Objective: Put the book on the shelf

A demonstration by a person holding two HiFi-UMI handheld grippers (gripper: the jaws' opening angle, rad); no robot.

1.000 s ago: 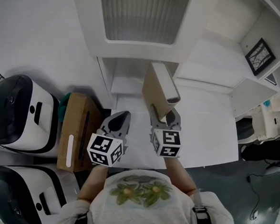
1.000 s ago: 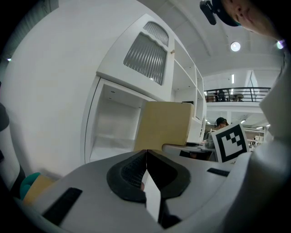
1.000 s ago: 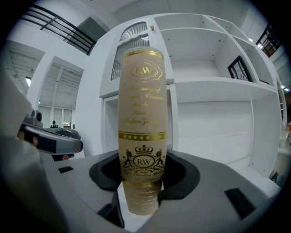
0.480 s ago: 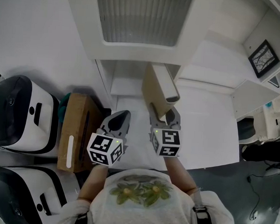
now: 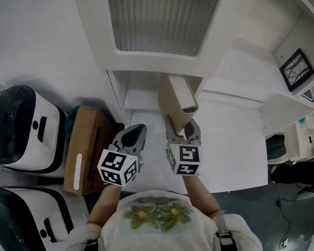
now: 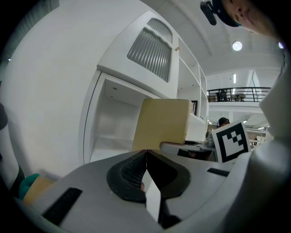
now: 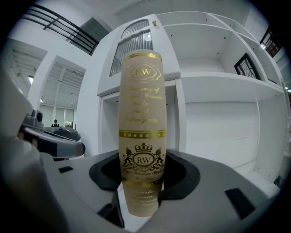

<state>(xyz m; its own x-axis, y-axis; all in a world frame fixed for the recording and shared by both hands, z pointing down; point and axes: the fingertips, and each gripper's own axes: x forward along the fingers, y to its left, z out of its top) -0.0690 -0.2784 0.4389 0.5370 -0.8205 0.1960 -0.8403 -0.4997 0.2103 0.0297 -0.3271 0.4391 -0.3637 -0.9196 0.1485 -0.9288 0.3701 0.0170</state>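
White wall point(image 5: 45, 39), dark floor point(image 5: 282, 214) — framed picture point(image 5: 296, 63) right.

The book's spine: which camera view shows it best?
Right gripper view: the book shows its spine, gold crest plain, gripped by the right claw. Head view shows cover and top edge; left gripper view, only its tan cover.

Spine of beige hardback book point(image 7: 141, 134), gold-stamped: "RW" near the top, "RW" again lower down inside a crowned crest. Gold script lines between and beneath them, too fine to read.
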